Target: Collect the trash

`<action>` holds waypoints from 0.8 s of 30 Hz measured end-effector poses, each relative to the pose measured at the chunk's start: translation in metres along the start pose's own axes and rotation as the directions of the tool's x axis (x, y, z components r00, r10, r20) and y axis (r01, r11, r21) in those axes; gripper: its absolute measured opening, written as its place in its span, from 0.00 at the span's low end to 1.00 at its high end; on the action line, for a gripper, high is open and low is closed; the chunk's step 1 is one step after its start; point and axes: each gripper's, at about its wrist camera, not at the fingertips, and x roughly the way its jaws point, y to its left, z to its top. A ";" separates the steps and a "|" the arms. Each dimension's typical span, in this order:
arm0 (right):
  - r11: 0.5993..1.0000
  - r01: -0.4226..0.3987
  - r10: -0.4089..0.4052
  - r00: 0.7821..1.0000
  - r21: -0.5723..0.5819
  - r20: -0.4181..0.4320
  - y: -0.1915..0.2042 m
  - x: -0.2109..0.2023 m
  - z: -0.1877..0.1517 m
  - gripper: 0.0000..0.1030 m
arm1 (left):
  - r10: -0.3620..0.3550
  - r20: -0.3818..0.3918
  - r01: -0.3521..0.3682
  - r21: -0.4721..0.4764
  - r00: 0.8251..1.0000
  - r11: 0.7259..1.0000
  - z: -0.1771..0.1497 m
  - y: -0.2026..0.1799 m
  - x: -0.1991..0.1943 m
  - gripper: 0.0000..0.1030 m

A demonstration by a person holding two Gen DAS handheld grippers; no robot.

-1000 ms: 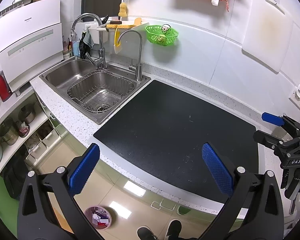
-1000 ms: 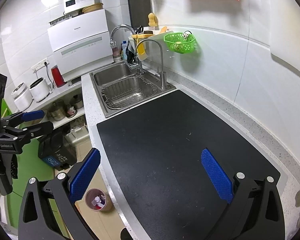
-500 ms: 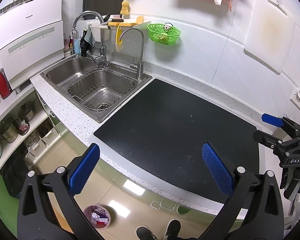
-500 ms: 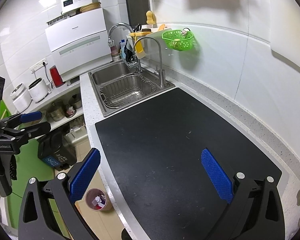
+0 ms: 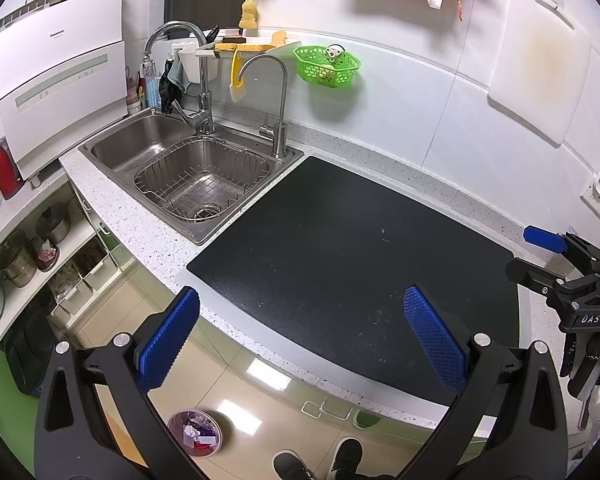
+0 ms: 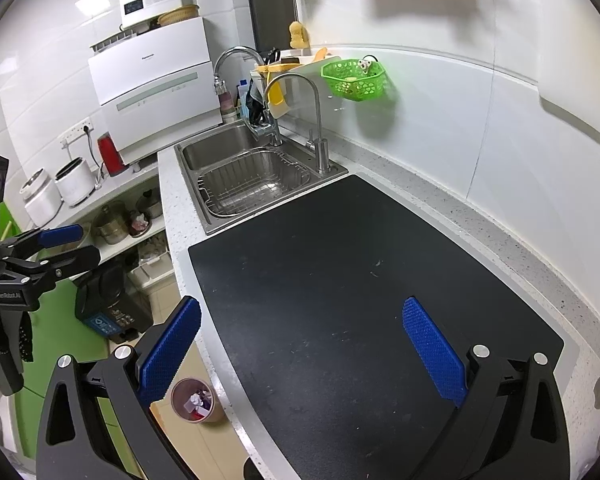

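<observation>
A small round trash bin (image 5: pixel 195 433) holding crumpled scraps stands on the floor below the counter edge; the right wrist view shows the bin (image 6: pixel 193 400) too. A black mat (image 5: pixel 352 256) covers the counter, with only tiny specks on it. My left gripper (image 5: pixel 300 340) hangs open over the counter's front edge, nothing between its blue pads. My right gripper (image 6: pixel 302 350) is open above the mat (image 6: pixel 360 300), also holding nothing. Each gripper shows in the other's view: the right one (image 5: pixel 540 256) at the right edge, the left one (image 6: pixel 64 246) at the left edge.
A steel sink (image 5: pixel 188 168) with a wire basket and two taps sits left of the mat. A green basket (image 5: pixel 326 66) hangs on the tiled wall. A white dishwasher (image 5: pixel 56 76) stands at far left. The person's shoes (image 5: pixel 320 460) show on the floor.
Both views have shifted slightly, the scene sliding a little rightward and down in the frames. Both grippers stay open and hold nothing.
</observation>
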 end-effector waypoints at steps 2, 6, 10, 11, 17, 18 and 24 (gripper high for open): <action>1.000 0.001 -0.001 1.000 0.001 -0.002 0.000 0.000 -0.001 0.94 | -0.001 0.000 0.001 0.002 1.000 1.000 -0.002 0.001 0.000 0.97; 1.000 0.000 0.000 1.000 0.002 -0.003 -0.001 0.000 -0.001 0.94 | -0.002 -0.001 0.002 0.002 1.000 1.000 -0.002 0.001 0.000 0.97; 1.000 0.000 0.000 1.000 0.000 -0.004 -0.001 0.001 -0.001 0.94 | -0.003 -0.003 0.003 0.003 1.000 1.000 -0.002 0.001 0.000 0.97; 1.000 0.001 -0.001 1.000 0.000 -0.004 -0.001 0.001 -0.001 0.94 | -0.003 -0.003 0.003 0.005 1.000 1.000 -0.002 0.001 0.000 0.97; 1.000 0.001 -0.001 1.000 -0.002 -0.005 -0.002 0.001 -0.001 0.94 | -0.004 -0.002 0.004 0.005 1.000 1.000 -0.003 0.001 -0.001 0.97; 1.000 0.001 -0.001 1.000 -0.004 -0.006 -0.002 0.001 -0.001 0.94 | -0.004 -0.003 0.004 0.004 1.000 1.000 -0.002 0.000 0.000 0.97; 1.000 0.001 -0.001 1.000 -0.005 -0.010 -0.004 0.002 -0.001 0.94 | -0.007 -0.002 0.007 0.017 1.000 1.000 -0.004 -0.002 0.002 0.97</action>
